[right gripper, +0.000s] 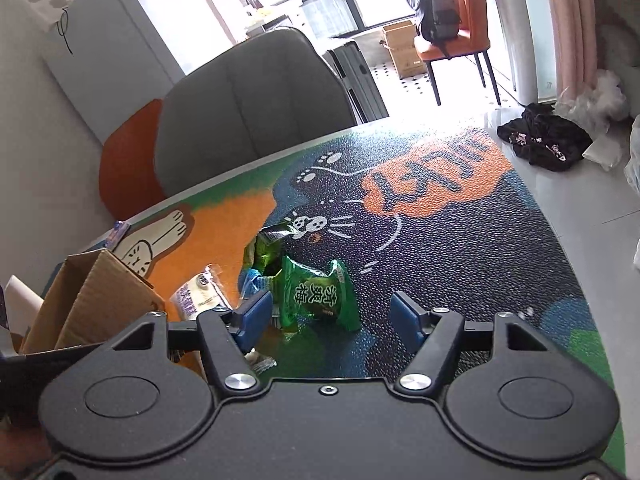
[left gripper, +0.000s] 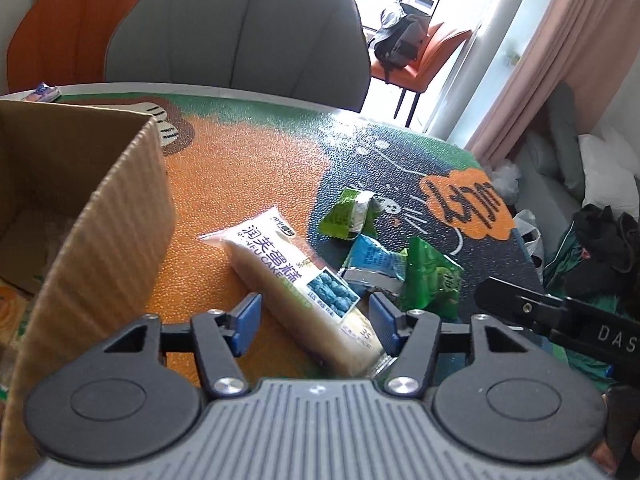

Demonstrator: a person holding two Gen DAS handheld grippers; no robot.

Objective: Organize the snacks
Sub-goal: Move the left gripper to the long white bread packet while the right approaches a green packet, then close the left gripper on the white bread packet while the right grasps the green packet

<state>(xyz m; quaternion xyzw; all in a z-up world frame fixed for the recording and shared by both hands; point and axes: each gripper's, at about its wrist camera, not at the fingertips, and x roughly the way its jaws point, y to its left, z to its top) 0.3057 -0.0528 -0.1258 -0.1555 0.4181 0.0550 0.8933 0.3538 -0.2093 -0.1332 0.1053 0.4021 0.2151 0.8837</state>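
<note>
A long cake pack [left gripper: 296,280] with a blueberry picture lies on the table mat, its near end between the open fingers of my left gripper [left gripper: 316,322]. It also shows in the right wrist view [right gripper: 196,292]. Beyond it lie a green packet [left gripper: 348,214], a blue packet [left gripper: 370,258] and another green packet [left gripper: 432,280]. My right gripper [right gripper: 332,316] is open, with that green packet [right gripper: 316,296] between its fingers near the left fingertip. A further green packet [right gripper: 266,246] lies behind. An open cardboard box [left gripper: 100,216] stands at the left.
The cardboard box also shows in the right wrist view [right gripper: 92,292]. A grey chair [left gripper: 240,36] stands behind the table. A small blue pack [left gripper: 42,92] lies at the far table edge. The table's right edge [right gripper: 560,216] drops to the floor, where dark clothes [right gripper: 544,140] lie.
</note>
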